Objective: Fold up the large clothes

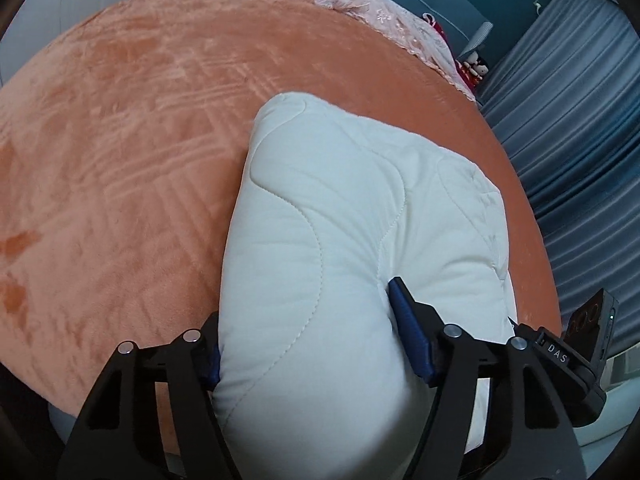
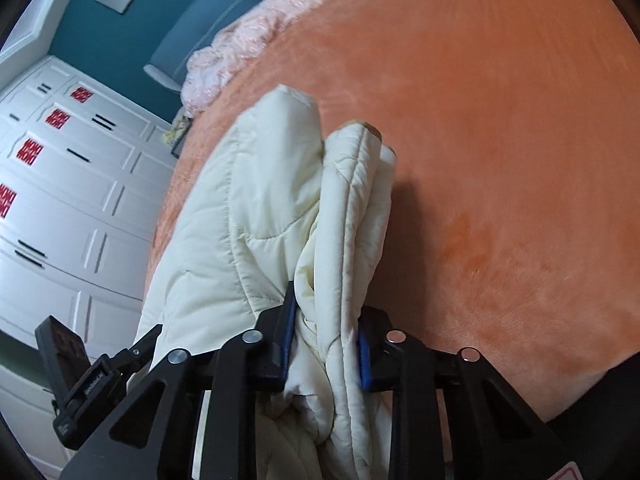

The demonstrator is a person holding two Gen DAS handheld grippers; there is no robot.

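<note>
Both grippers' fingers (image 1: 408, 332) (image 2: 362, 356) clamp the folded white quilted garment (image 1: 340, 240) over the orange blanket (image 1: 120, 140).

Orange plush bedspread (image 1: 120, 140), white wardrobe (image 2: 72, 200), blue curtain (image 1: 568, 128).

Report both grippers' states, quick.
Left gripper: shut on the white quilted jacket.
Right gripper: shut on the same jacket's bunched edge.

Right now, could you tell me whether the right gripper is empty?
No, the right gripper is shut on bunched layers of the cream quilted garment.
</note>
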